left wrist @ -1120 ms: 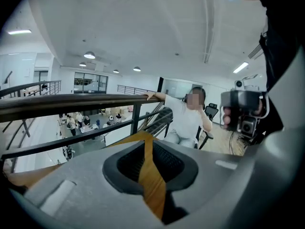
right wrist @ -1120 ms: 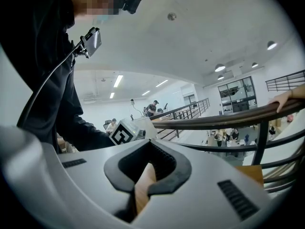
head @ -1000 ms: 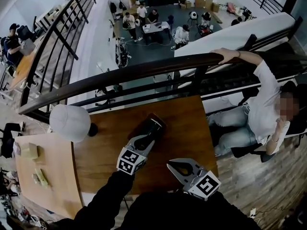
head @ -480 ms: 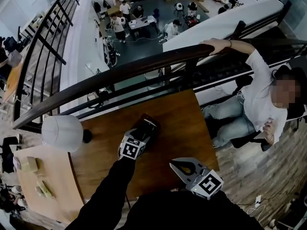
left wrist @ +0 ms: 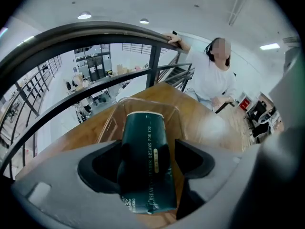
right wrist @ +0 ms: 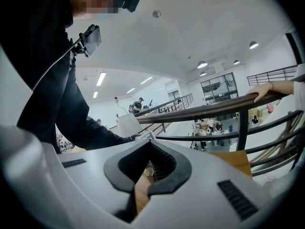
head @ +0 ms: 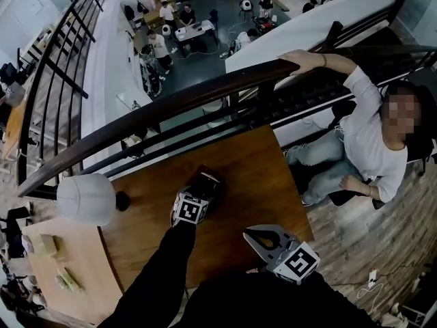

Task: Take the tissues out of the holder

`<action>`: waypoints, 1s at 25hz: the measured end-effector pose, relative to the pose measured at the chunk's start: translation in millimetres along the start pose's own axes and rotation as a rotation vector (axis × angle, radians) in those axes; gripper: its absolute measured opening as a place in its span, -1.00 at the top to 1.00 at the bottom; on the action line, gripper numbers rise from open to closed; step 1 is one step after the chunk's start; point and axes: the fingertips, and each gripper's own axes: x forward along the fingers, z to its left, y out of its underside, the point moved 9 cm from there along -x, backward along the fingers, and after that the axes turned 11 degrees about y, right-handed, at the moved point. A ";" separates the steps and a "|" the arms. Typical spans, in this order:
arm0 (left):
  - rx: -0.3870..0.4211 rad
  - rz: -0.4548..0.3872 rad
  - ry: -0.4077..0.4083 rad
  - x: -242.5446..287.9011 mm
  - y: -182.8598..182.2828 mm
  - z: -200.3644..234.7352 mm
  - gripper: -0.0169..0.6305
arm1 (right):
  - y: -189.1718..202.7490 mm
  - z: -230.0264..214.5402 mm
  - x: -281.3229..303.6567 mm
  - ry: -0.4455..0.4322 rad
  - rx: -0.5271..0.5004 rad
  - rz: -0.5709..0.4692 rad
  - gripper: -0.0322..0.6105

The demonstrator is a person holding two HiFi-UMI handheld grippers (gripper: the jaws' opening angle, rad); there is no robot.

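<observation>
Surface point(head: 246, 176) of brown wood shows a white rounded object point(head: 87, 198) at its left edge. Near the middle, the left tool point(head: 203, 185) points steeply down at the clear holder point(left wrist: 108, 125). Its jaws have just been opening and now stand wide on either side of the dark green tissue pack point(left wrist: 143, 128), which sits inside the holder, unclamped. To its right, the right tool point(head: 249, 235) hovers near the front edge, jaws together on nothing. Farther right, a seated person point(head: 372, 142) grips the railing point(head: 171, 108).

Apparently black sleeves point(head: 164, 265), grey tools point(head: 203, 185) point(head: 251, 236)
</observation>
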 end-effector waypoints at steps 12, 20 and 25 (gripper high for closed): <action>0.027 0.016 -0.075 -1.0 4.4 5.7 -0.03 | 3.9 -1.7 -8.9 0.027 -0.007 0.002 0.89; -0.043 0.011 -0.033 8.5 4.7 6.8 -0.03 | 3.8 -2.0 -9.7 0.031 -0.014 0.009 0.89; -0.034 0.013 -0.039 9.1 5.4 9.4 -0.02 | 5.6 -2.5 -15.3 0.055 -0.002 0.014 0.89</action>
